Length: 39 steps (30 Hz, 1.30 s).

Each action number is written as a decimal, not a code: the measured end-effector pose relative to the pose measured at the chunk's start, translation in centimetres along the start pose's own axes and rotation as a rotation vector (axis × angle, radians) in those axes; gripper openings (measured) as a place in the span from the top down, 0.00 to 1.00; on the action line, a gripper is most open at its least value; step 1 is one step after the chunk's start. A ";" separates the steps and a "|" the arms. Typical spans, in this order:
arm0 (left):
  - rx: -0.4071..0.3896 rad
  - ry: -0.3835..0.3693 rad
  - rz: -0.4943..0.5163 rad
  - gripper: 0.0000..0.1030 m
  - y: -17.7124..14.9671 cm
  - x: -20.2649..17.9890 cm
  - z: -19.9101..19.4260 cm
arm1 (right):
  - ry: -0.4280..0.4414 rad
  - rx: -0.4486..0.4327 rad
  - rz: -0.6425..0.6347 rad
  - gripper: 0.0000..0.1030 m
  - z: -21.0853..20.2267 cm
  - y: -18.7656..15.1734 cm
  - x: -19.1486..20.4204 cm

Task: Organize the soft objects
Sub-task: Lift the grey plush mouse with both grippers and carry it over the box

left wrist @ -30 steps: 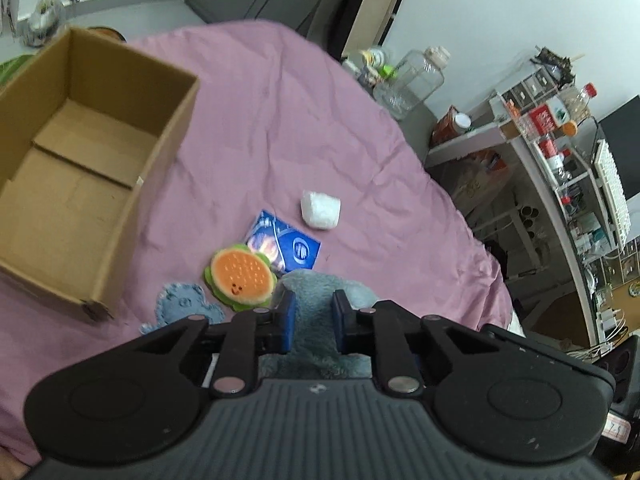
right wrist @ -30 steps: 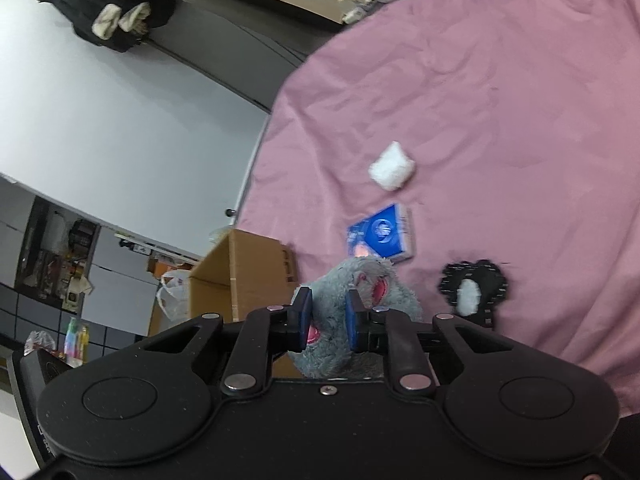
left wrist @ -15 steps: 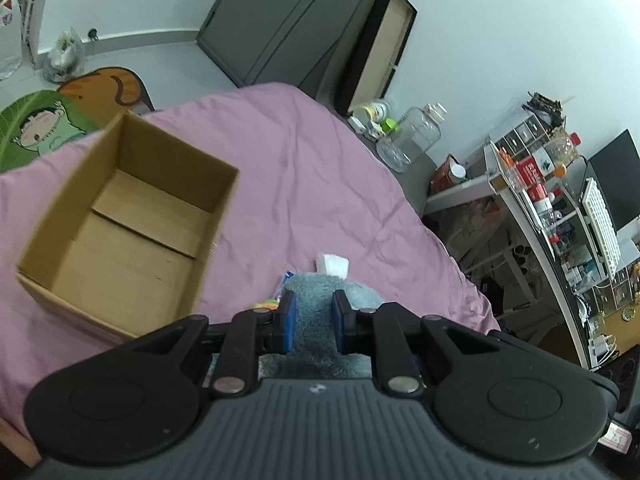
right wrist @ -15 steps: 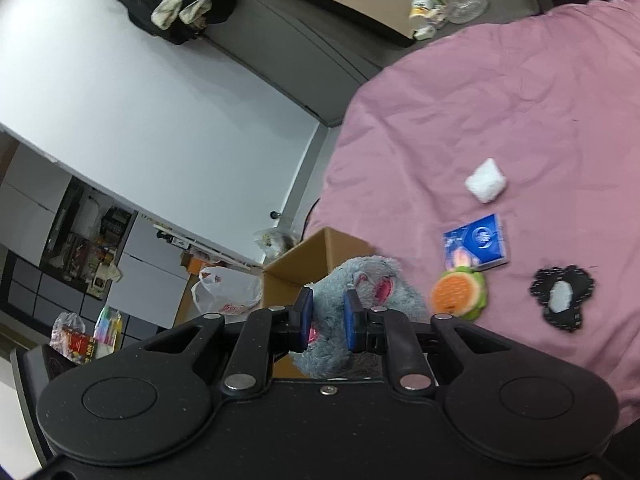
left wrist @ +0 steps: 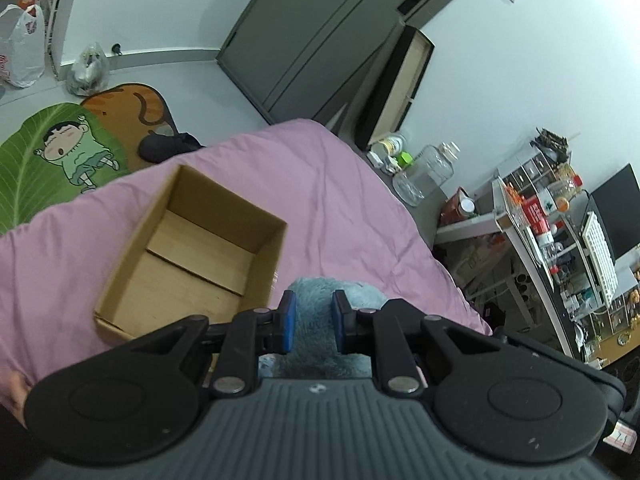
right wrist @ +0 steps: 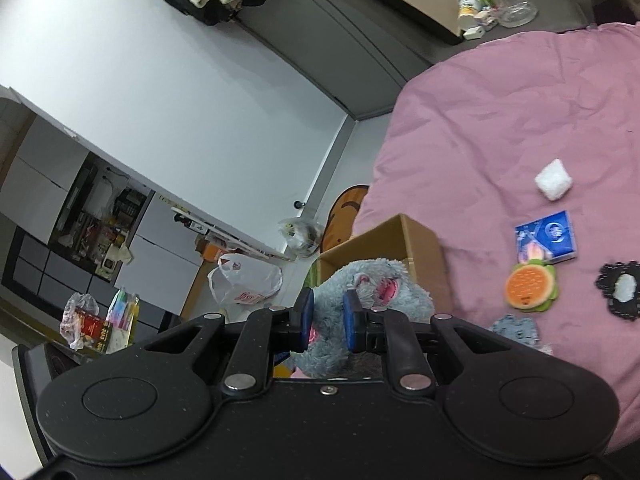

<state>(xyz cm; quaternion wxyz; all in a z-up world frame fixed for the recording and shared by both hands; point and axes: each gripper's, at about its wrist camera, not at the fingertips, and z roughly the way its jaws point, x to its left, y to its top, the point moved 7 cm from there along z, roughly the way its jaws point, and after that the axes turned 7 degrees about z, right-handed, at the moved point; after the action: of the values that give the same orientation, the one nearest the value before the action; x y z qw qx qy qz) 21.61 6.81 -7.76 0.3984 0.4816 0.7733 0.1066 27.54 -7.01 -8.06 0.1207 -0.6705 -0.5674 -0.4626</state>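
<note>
Both grippers clamp one grey-blue plush toy (left wrist: pixel 316 296) and hold it in the air over the pink bed (left wrist: pixel 344 216). My left gripper (left wrist: pixel 313 320) is shut on its fuzzy body. My right gripper (right wrist: pixel 328 318) is shut on the same plush toy (right wrist: pixel 376 284) near its pink mouth. An open, empty cardboard box (left wrist: pixel 192 256) sits on the bed just left of and below the toy; the right wrist view shows the box (right wrist: pixel 384 240) behind the toy. Left on the bed are a burger-shaped plush (right wrist: pixel 530 286), a blue packet (right wrist: pixel 548 236), a white wad (right wrist: pixel 554 179), a black coaster (right wrist: pixel 620 290) and a grey-blue cloth piece (right wrist: pixel 516 330).
Beside the bed a cartoon floor mat (left wrist: pixel 60 156) covers the floor, with plastic bags (left wrist: pixel 22 52) by the wall. A desk and shelves (left wrist: pixel 560 240) crowded with bottles stand to the right. A glass jar (left wrist: pixel 428 172) and small containers sit past the bed's far corner.
Both grippers have risen and moved toward the cardboard box with the plush toy held between them. The small items on the bed have dropped out of the left wrist view.
</note>
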 end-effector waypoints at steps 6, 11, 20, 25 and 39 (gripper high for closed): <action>-0.008 0.002 -0.037 0.84 1.6 2.3 -0.7 | 0.007 0.018 -0.038 0.86 1.7 0.0 2.9; -0.010 0.001 -0.062 0.84 2.7 4.1 -0.5 | -0.002 0.033 -0.054 0.86 3.5 0.0 4.1; 0.005 0.013 -0.097 0.84 3.9 7.0 0.8 | -0.033 0.074 -0.038 0.86 6.7 -0.4 4.0; 0.025 0.022 -0.108 0.84 4.6 8.2 2.4 | -0.049 0.096 -0.014 0.86 8.5 -0.2 3.2; 0.098 0.078 -0.131 0.84 6.7 10.6 8.4 | -0.094 0.157 0.043 0.84 13.6 1.4 0.8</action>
<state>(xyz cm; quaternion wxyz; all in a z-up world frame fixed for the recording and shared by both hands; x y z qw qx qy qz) 29.69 17.20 -15.06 0.3502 0.4445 0.8222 0.0608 35.25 2.39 -14.30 0.1558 -0.6920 -0.5924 -0.3820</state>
